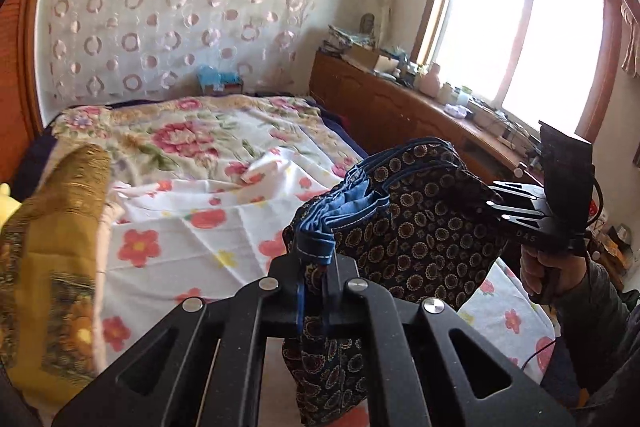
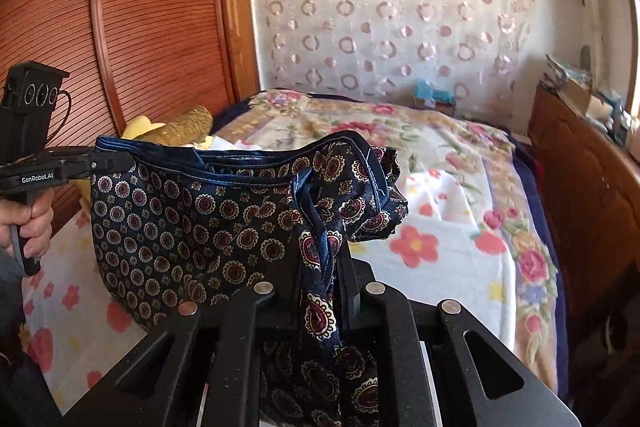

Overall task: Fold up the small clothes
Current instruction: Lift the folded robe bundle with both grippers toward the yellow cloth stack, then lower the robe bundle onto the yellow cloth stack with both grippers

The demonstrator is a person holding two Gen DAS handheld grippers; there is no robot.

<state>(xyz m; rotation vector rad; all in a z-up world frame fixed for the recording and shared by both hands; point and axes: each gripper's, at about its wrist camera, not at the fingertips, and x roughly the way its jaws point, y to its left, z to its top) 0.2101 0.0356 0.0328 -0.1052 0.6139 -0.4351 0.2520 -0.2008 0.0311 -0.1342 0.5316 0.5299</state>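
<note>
Silky navy paisley shorts [image 1: 420, 227] with blue waistband, stretched in the air above the bed [image 1: 192, 227], left gripper [image 1: 314, 263] and right gripper [image 2: 320, 259] fingers each clamped on an end, white floral sheet, circle-patterned lace curtain [image 1: 180, 7], slatted wooden doors [image 2: 120, 7].

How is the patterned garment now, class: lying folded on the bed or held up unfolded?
Held up unfolded: the patterned garment hangs between the left tool and right tool, each pinching an end, above the bed.

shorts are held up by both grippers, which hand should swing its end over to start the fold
Right, probably. The right gripper pinches a bunched, loose corner of the shorts, which looks easier to swing. The left gripper clamps the waistband and can anchor it above the bed.
</note>
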